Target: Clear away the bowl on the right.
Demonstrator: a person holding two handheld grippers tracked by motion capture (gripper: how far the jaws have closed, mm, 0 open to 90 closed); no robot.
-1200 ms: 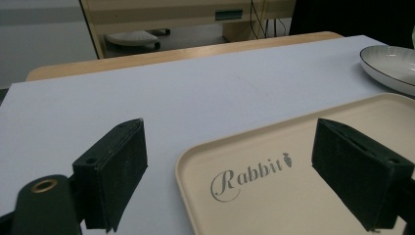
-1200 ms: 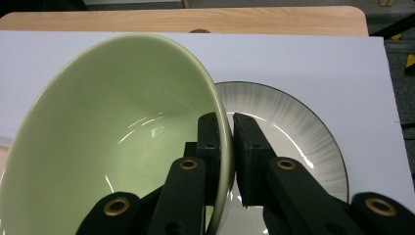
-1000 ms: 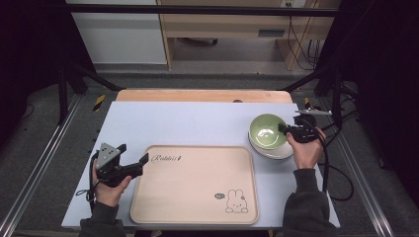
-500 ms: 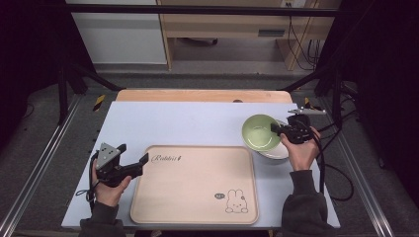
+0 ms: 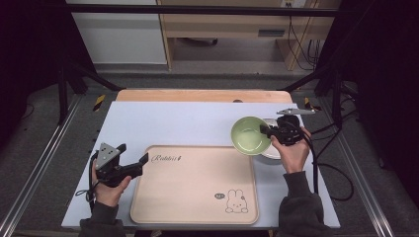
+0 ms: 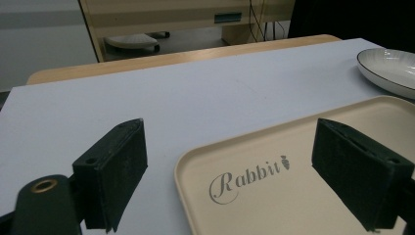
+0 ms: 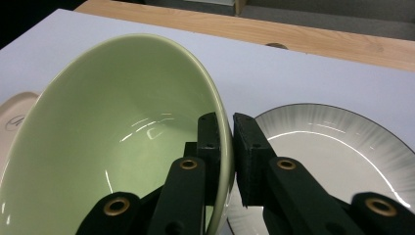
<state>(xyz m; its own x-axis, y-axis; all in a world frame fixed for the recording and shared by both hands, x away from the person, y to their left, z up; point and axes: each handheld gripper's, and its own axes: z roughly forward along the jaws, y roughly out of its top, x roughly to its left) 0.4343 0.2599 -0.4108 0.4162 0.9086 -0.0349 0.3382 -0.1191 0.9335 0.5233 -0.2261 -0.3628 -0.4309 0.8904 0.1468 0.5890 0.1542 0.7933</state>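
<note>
A green bowl (image 5: 249, 135) hangs tilted above the table, with my right gripper (image 5: 265, 131) shut on its right rim. In the right gripper view the bowl's rim (image 7: 221, 122) sits pinched between the jaws of the right gripper (image 7: 225, 128), one inside and one outside. Under and right of it lies a white plate (image 7: 323, 152) with a dark rim, seen too in the high view as a white plate (image 5: 274, 150). My left gripper (image 5: 140, 161) stands open at the left edge of the beige rabbit tray (image 5: 197, 187). The left gripper (image 6: 235, 171) straddles the tray's corner (image 6: 264, 186) with nothing held.
A light blue mat (image 5: 173, 121) covers the wooden table (image 5: 202, 95). The white plate (image 6: 386, 68) shows at the far right in the left gripper view. Cables (image 5: 331, 173) trail off the table's right side. Dark frame posts stand at both sides.
My right gripper has lifted the green bowl off the white plate and carried it left toward the tray. The left gripper has stayed put.
</note>
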